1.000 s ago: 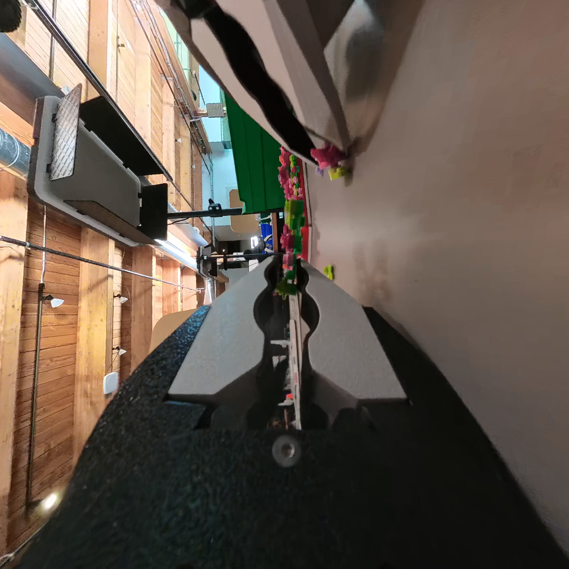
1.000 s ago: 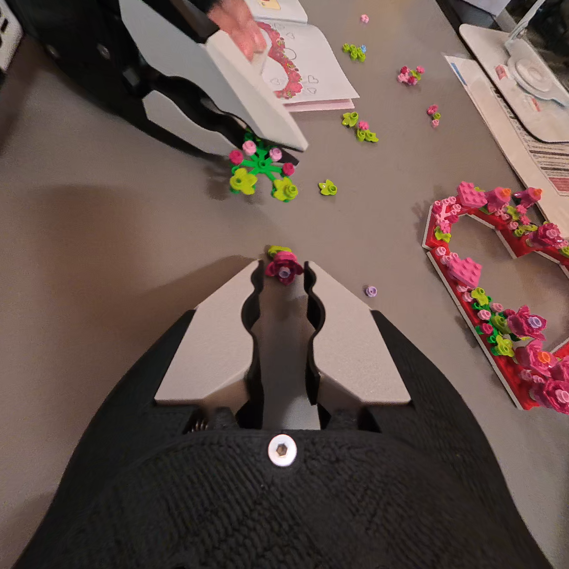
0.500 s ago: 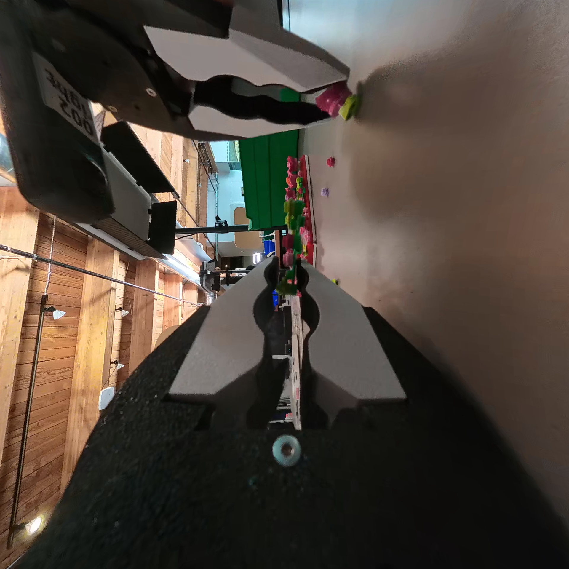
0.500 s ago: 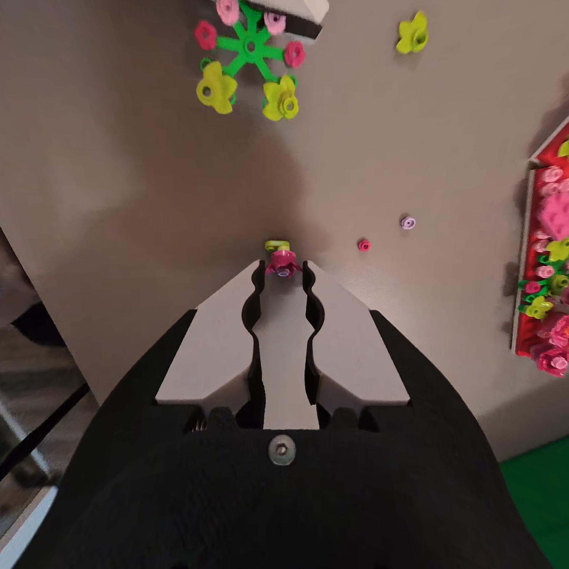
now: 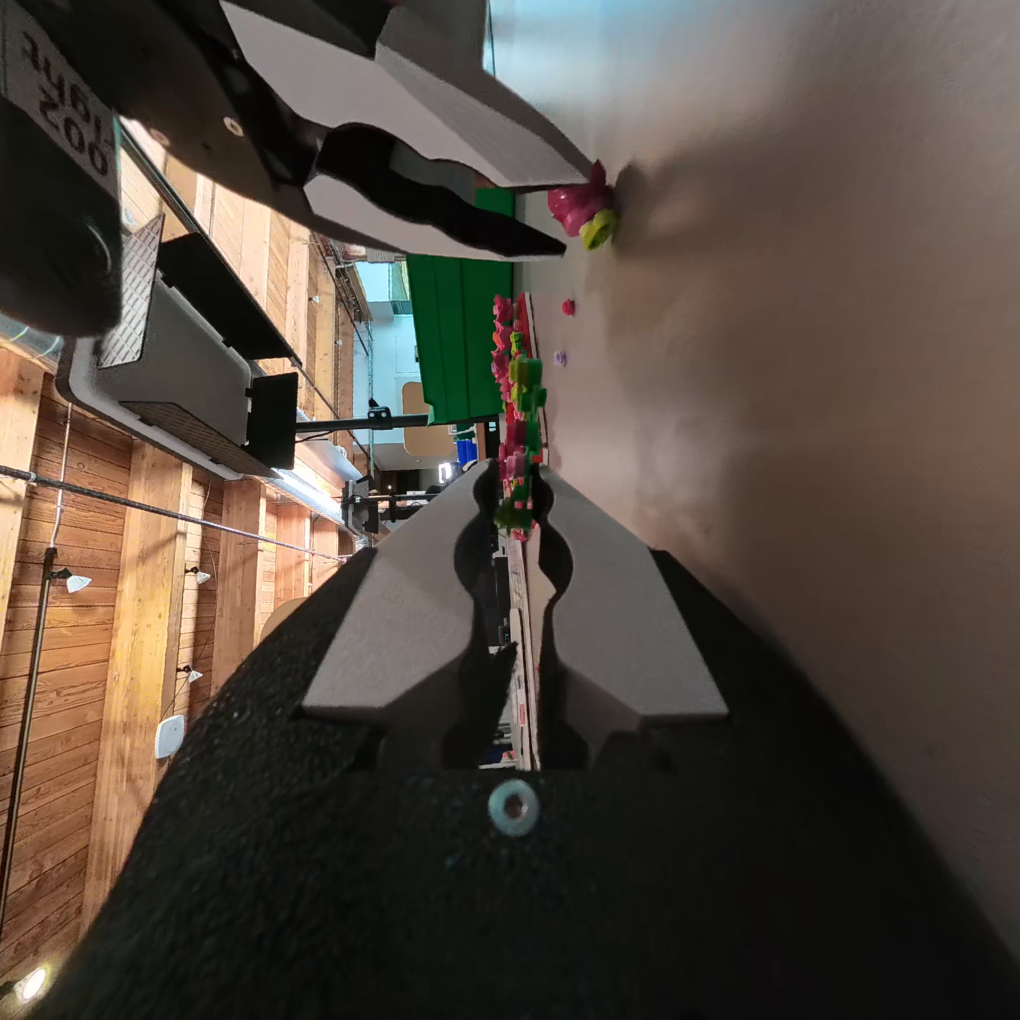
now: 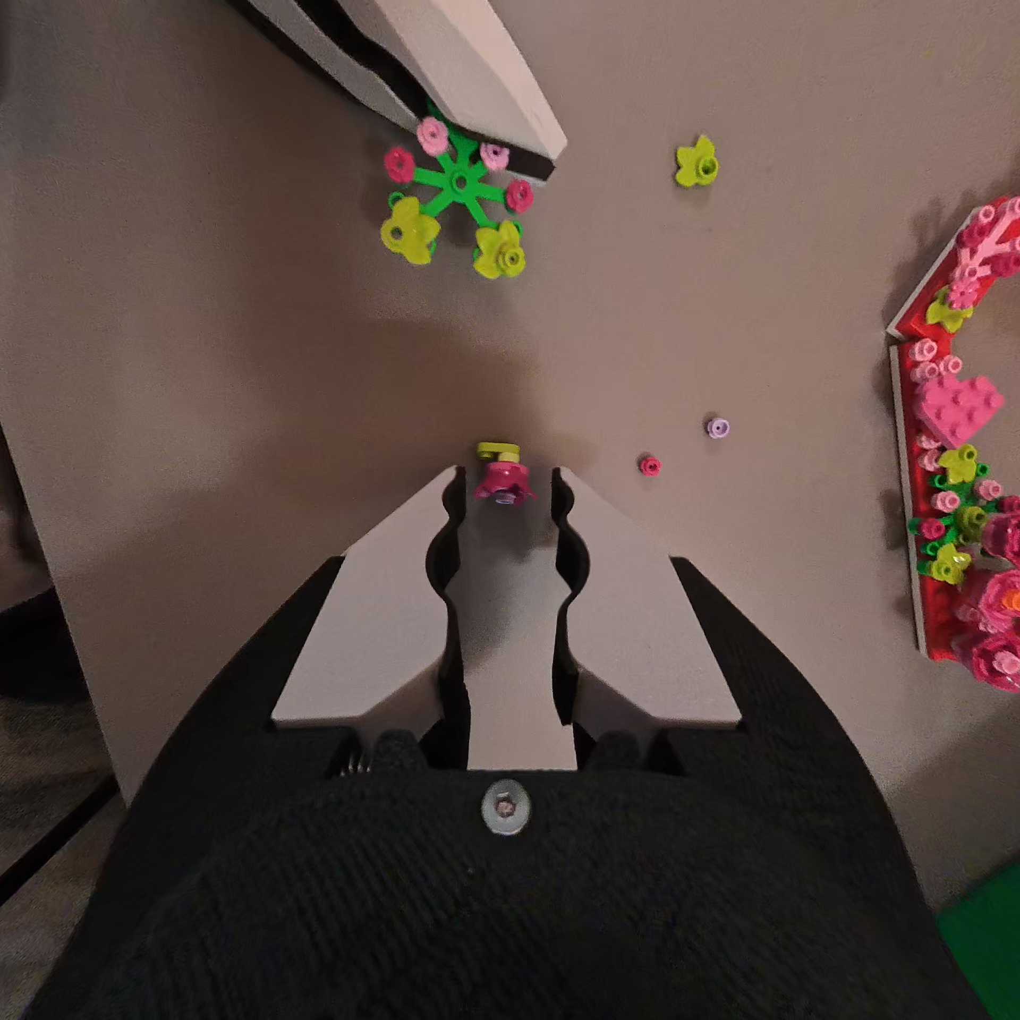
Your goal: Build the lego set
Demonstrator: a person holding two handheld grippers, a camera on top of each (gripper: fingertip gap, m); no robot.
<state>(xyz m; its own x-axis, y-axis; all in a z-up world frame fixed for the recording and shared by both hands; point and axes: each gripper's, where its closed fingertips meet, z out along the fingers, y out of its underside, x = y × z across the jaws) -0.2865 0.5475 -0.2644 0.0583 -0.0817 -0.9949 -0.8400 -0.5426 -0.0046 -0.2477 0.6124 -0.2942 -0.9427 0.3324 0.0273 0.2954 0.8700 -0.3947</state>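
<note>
Two tongs are being noted. Right tongs (image 6: 505,477), parted, are straddling the magenta flower (image 6: 503,481) at 12 o'clock on the table (image 6: 221,359), untouched. Left tongs (image 6: 441,118) are gripping the green stem cluster (image 6: 457,190). The flower is being judged light, rigid, slippery; the round base is advised.

At twelve o'clock we see the right gripper (image 5: 574,212) with its jaws parted around a magenta flower piece (image 5: 577,201) on the grey table (image 5: 800,441); our left gripper (image 5: 510,485) frames the red heart build (image 5: 519,397).
</note>
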